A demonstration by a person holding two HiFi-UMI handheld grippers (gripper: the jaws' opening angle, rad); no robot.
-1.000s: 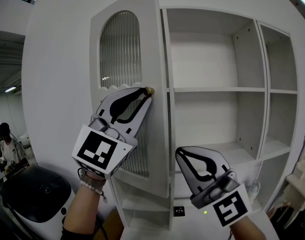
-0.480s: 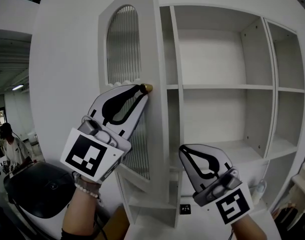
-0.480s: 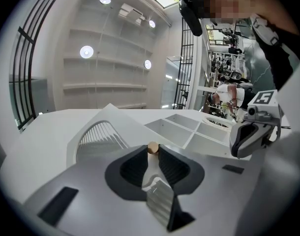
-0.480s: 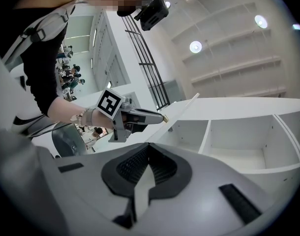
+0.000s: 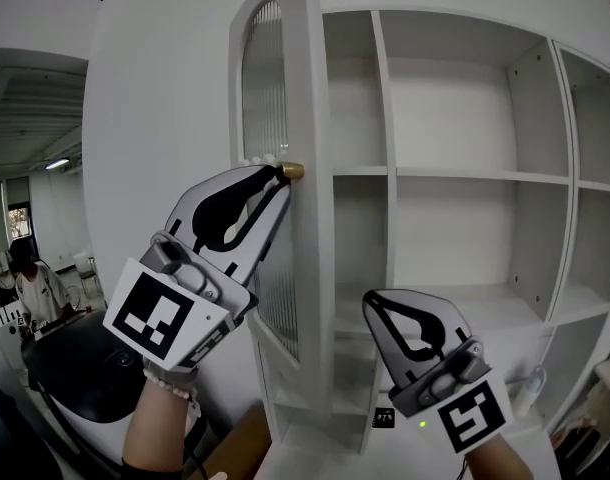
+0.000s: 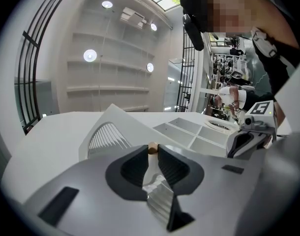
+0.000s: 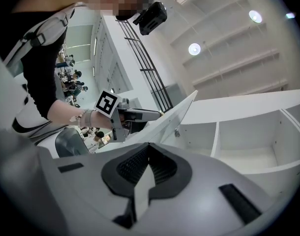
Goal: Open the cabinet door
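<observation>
While the cabinet [image 5: 465,173] stands with its tall door [image 5: 310,118] swung well out, we have the left gripper [image 5: 277,174] closing its jaws on the brass knob [image 5: 293,171], pinched at their tips. The right gripper [image 5: 370,301], clenched and empty, hangs lower and farther off.

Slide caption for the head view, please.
Left hand-held gripper, jaws closing on the knob between them, at the open cabinet door; right hand-held gripper shut, empty.

Left gripper [image 5: 281,174] raised, fingers closing on knob [image 5: 294,171]; right gripper [image 5: 373,303] raised, fingers together, empty.
</observation>
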